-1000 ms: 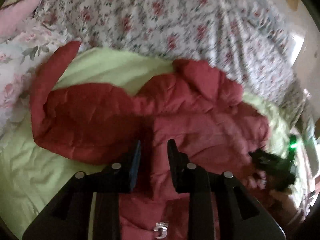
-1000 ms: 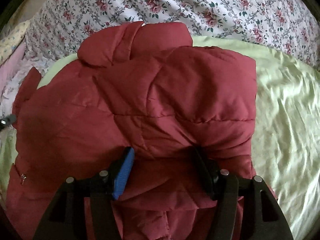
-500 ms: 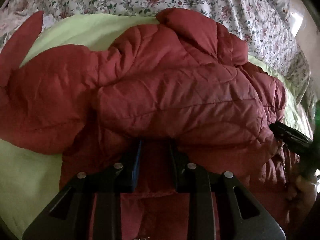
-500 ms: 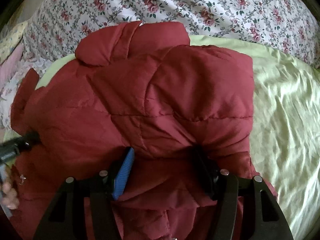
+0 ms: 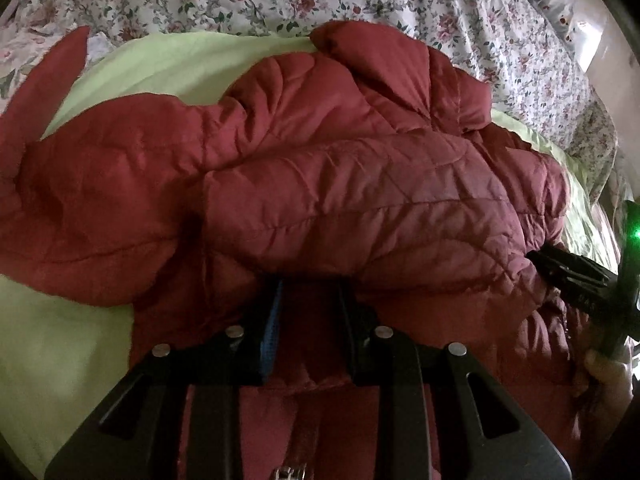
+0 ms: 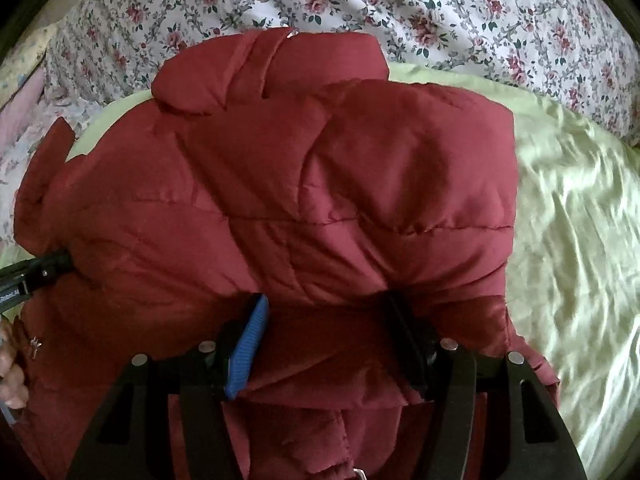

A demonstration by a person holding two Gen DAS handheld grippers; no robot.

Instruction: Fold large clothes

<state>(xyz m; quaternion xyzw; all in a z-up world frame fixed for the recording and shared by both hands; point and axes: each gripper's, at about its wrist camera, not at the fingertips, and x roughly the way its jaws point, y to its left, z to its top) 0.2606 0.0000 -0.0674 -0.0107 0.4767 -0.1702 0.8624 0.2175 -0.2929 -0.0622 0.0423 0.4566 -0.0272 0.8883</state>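
Pinching the folded-over edge of the red puffer jacket (image 5: 360,184), the left gripper (image 5: 310,300) has a narrow bite while the right gripper (image 6: 324,320) clamps a thicker wad. The jacket lies on a green sheet (image 6: 568,240) over a floral bedspread (image 6: 400,4). Risk, as a guess: slick padding could slide out of the thin left bite, or the puffy fold could spring open; one sleeve (image 5: 52,80) sprawls unfolded. Count: one jacket, two grippers, one sheet, one bedspread.

left gripper (image 5: 310,292) clamped, right gripper (image 6: 324,312) clamped
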